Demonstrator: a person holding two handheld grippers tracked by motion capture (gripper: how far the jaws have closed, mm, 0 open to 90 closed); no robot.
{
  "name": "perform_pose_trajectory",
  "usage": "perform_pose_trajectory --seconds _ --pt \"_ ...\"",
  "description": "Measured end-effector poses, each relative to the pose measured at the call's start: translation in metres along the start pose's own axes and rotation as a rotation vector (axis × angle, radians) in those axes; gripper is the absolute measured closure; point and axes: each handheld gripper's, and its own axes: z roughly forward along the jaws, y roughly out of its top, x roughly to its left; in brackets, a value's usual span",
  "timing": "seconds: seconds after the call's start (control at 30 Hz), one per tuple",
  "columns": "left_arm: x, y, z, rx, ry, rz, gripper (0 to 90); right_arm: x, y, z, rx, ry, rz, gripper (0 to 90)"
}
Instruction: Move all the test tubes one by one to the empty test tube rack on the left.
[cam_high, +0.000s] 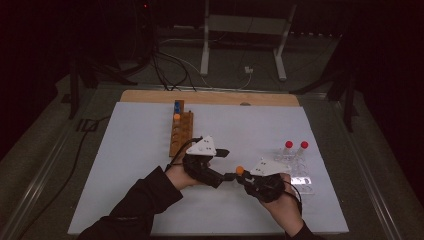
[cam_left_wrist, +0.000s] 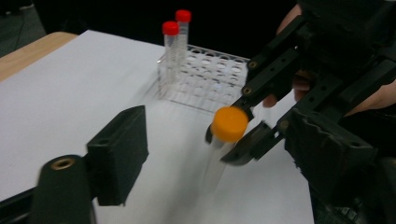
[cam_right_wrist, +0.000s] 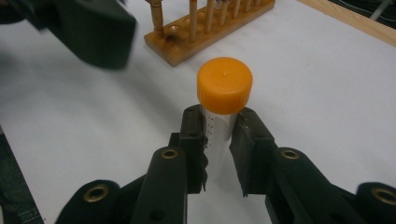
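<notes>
Two right fingers (cam_right_wrist: 219, 140) clamp orange-capped tube (cam_right_wrist: 223, 100); left fingers (cam_left_wrist: 121, 154) apart, empty, nearby.

high cam above table (cam_high: 150, 210), gripper cams close, both share orange-capped tube (cam_right_wrist: 223, 100)

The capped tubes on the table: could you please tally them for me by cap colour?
Orange-capped tubes: 2, one in the right tongs, at, and one in the wooden rack, at
Red-capped tubes: 2, in the clear rack, at and
Blue-capped tubes: 1
Total: 5
</notes>
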Motion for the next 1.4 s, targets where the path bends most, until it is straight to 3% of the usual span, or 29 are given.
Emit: perform_pose_trajectory --seconds 0.27,0.6,0.9,1.03,1.4 --pt "-0.002 0.001 0.01 0.008 -0.002 0.02 48.4 0.001 0.001 0.0 -0.004 0.004 0.001 75.0" --pt "-0.004 0.0 0.019 0.038 -0.023 0.047 68.7 0.001 0.001 0.0 -0.007 0.006 -0.002 74.9" --pt "-0.004 0.002 0.019 0.043 -0.008 0.063 71.6 0.0 0.001 -0.001 -0.008 0.004 0.005 74.9" --pt "-0.003 0.004 0.016 0.031 -0.001 0.049 71.9 0.0 0.001 -0.002 -0.037 -0.008 0.009 72.5" --pt "0.013 0.011 -0.01 0.048 0.09 0.042 71.9 -0.006 0.001 -0.018 -0.122 -0.024 0.066 41.9"
